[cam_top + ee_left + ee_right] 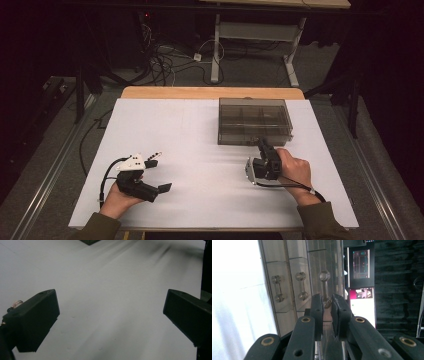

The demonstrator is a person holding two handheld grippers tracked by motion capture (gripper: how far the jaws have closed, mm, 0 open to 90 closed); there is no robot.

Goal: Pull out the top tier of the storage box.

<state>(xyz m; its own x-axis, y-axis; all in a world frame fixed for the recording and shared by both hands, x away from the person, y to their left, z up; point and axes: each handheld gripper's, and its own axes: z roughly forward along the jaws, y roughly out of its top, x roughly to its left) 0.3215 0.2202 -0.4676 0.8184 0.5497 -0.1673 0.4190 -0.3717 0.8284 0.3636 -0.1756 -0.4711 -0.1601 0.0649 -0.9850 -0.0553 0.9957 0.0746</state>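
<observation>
A smoky clear plastic box (pixel 255 120) with several compartments stands on the white table (pixel 190 145), right of centre toward the back. My right gripper (pixel 261 143) is at the box's front wall, turned on its side. In the right gripper view its jaws (pixel 327 306) are nearly together, pinching the end of a clear dumbbell-shaped latch (pixel 324 285) on the box (pixel 287 277). My left gripper (pixel 161 172) rests near the table's front left with jaws wide apart; nothing but bare table lies between its jaws (pixel 111 312).
A wooden strip (pixel 212 92) edges the table's far side. Behind it on the floor are tangled cables (pixel 165 62) and the legs of another desk (pixel 216 50). Lit screens (pixel 361 263) glow past the box. A dark corner of the box (pixel 90 241) shows far ahead of the left gripper.
</observation>
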